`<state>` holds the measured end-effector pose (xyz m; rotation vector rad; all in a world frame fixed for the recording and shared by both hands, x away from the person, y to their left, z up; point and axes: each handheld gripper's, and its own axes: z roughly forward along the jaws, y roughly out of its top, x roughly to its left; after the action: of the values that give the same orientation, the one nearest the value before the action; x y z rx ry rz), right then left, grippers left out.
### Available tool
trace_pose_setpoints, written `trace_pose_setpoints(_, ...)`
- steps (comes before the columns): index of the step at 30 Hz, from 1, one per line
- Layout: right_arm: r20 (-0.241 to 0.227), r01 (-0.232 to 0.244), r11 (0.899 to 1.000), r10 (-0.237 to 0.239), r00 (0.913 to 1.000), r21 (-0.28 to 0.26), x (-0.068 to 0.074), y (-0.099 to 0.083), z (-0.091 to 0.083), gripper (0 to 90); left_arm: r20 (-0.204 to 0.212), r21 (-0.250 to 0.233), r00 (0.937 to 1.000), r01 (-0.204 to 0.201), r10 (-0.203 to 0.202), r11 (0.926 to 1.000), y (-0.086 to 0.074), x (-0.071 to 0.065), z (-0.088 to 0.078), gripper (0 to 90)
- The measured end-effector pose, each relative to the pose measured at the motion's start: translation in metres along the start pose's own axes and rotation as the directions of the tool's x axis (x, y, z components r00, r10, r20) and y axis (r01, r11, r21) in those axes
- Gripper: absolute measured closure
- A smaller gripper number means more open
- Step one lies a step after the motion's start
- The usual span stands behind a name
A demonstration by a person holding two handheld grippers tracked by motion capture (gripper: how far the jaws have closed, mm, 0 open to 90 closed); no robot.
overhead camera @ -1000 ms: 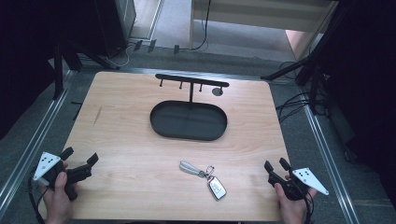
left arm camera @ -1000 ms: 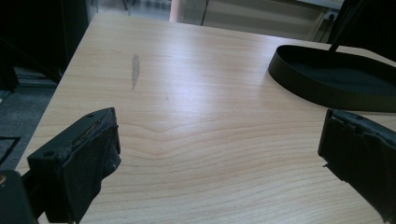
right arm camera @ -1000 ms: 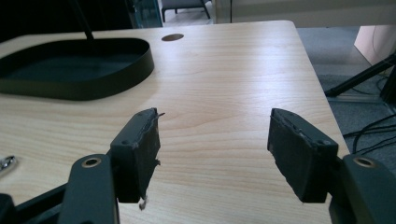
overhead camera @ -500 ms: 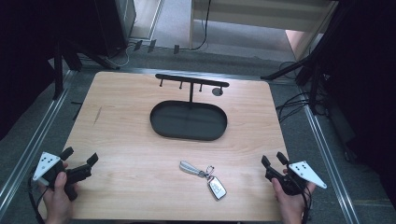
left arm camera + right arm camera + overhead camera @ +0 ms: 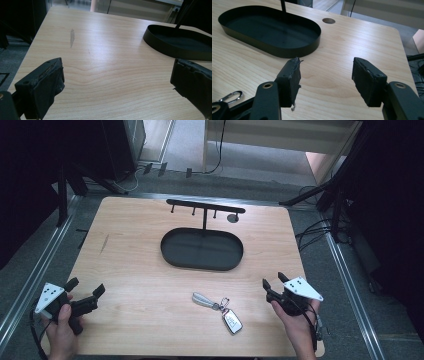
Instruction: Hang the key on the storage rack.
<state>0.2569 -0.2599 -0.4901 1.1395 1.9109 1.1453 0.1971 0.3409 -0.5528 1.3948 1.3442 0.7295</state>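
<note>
No brand, label or writing can be read on anything here; the face of the key fob (image 5: 232,321) is too small to make out.

In the middle of the high view a black oval tray (image 5: 202,262) sits on the light wooden bench (image 5: 135,245). Its inside looks bare and dark. From its far rim a thin post rises to a black crossbar (image 5: 205,205) with short pegs hanging under it, in the upper centre of the frame. Just right of the bar's end a small round hole (image 5: 232,218) shows in the bench top. A faint grey scuff (image 5: 104,243) marks the wood toward the left.

Below the tray, in the lower centre of the frame, lies a set of keys: a grey strap loop (image 5: 202,299), a small ring and clip (image 5: 223,303), and the white-and-dark key fob, all flat on the bench and well apart from both hands. In the right gripper view the metal clip (image 5: 230,96) sits at the lower left edge.

The left tongs (image 5: 86,289) are at the lower left of the high view, held in a hand (image 5: 62,325) that comes up from the bottom edge, pointing right and slightly up-frame. Their jaws are spread wide with nothing between them.

The right tongs (image 5: 273,281) are at the lower right, held in the other hand (image 5: 296,322), aimed up-frame toward the tray. Their jaws are also spread and empty over bare wood.
</note>
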Motion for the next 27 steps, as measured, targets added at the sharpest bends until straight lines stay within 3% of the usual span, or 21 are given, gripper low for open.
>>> trace_pose_setpoints(7,-0.054,0.026,0.998,-0.023,0.9983,0.053,0.009,0.024,0.009,41.9,0.000,0.000,1.0000,0.001,-0.001,1.0000,0.000,0.000,0.000,0.0)
trace_pose_setpoints(17,-0.144,0.131,0.988,-0.118,0.9826,0.085,0.024,0.043,0.024,48.4,0.002,0.001,1.0000,0.000,0.000,1.0000,0.000,0.000,0.000,0.0)
trace_pose_setpoints(20,-0.202,0.197,0.975,-0.173,0.9640,0.105,0.030,0.048,0.030,54.4,0.002,0.001,1.0000,0.000,0.000,1.0000,0.000,0.000,0.000,0.0)
trace_pose_setpoints(21,-0.202,0.197,0.975,-0.173,0.9640,0.105,0.030,0.048,0.030,54.4,0.002,0.001,1.0000,0.000,0.000,1.0000,0.000,0.000,0.000,0.0)
trace_pose_setpoints(22,-0.240,0.247,0.961,-0.213,0.9470,0.122,0.035,0.050,0.034,56.1,0.003,0.001,1.0000,0.001,-0.001,1.0000,0.000,0.000,0.000,0.0)
trace_pose_setpoints(23,-0.240,0.247,0.961,-0.213,0.9470,0.122,0.035,0.050,0.034,56.1,0.003,0.000,1.0000,0.001,-0.001,1.0000,0.000,0.000,0.000,0.0)
trace_pose_setpoints(25,-0.285,0.291,0.947,-0.243,0.9273,0.140,0.042,0.052,0.037,56.3,0.002,0.001,1.0000,0.001,-0.001,1.0000,0.000,0.000,0.000,0.0)
trace_pose_setpoints(26,-0.308,0.323,0.935,-0.267,0.9131,0.148,0.048,0.053,0.040,55.8,0.003,0.000,1.0000,0.000,0.000,1.0000,0.000,0.000,0.000,0.0)
trace_pose_setpoints(27,-0.308,0.323,0.935,-0.267,0.9131,0.148,0.048,0.053,0.040,55.8,0.004,0.001,1.0000,0.000,0.000,1.0000,0.000,0.000,0.000,0.0)
